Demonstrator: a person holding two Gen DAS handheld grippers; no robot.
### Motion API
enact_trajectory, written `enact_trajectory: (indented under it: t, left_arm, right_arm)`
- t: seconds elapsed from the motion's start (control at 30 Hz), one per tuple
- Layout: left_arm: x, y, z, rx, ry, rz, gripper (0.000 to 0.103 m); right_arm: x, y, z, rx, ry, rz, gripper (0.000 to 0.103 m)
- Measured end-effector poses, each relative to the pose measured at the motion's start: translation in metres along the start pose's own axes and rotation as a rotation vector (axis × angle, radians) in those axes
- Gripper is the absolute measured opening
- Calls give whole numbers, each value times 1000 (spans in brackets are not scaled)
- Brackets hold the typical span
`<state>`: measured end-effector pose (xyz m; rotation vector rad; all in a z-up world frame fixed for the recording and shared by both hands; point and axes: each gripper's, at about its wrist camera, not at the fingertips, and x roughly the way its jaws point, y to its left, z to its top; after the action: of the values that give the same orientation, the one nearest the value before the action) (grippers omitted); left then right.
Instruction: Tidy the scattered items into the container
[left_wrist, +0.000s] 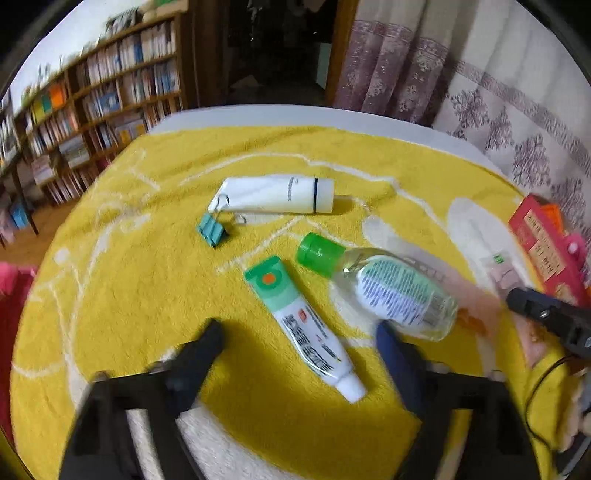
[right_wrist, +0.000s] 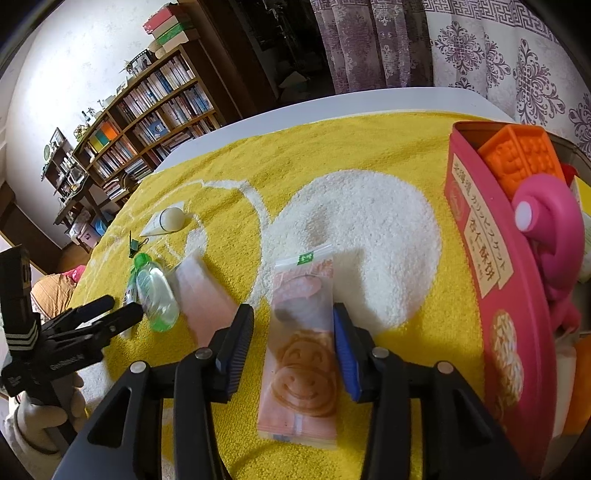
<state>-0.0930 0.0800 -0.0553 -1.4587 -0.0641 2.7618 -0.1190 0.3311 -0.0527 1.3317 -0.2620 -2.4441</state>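
While the left wrist cam showed the left gripper w/ jaws wide, empty, over the yellow towel, only the right wrist cam showed the snack packet clearly. The right gripper had jaws open, one either side of the packet, apparently not touching. Packet lay flat, long axis near-far, green-tab end far. Red container sat at right w/ orange mold and pink item inside. Left cam alone showed the small toothpaste tube whole, cap near-right, tail far-left; clear bottle just right of it, green cap far-left; white tube farther, lying left-right, teal binder clip at its left end.
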Motion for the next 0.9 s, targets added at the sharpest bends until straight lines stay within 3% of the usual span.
enact_trajectory:
  t: [0.03,0.17,0.2,0.37,0.43,0.6,0.9]
  left_arm:
    - [-1,-1,1,19,-7,-11,34]
    - [-7,6,-1,27,-4,-75,28]
    - [-10,6,-3,22,-7,-96,21]
    - [-34,5,-10,17,-54,-143,21]
    - [-38,3,-10,23,-61,-144,21]
    - [-45,3,-14,23,-66,-149,21]
    - [-30,-3,-17,24,-11,-132,21]
  right_arm:
    - [0,0,0,-1,0,-1,46]
    - [0,0,0,-6,0,-6,46]
    - [0,1,-1,-6,-2,-8,46]
    - [-7,-3,0,18,-32,-10,45]
    - [-7,-5,1,22,-35,-10,39]
    - [-6,-4,1,17,-36,-6,35]
    - [-2,-7,0,31,-6,1,34]
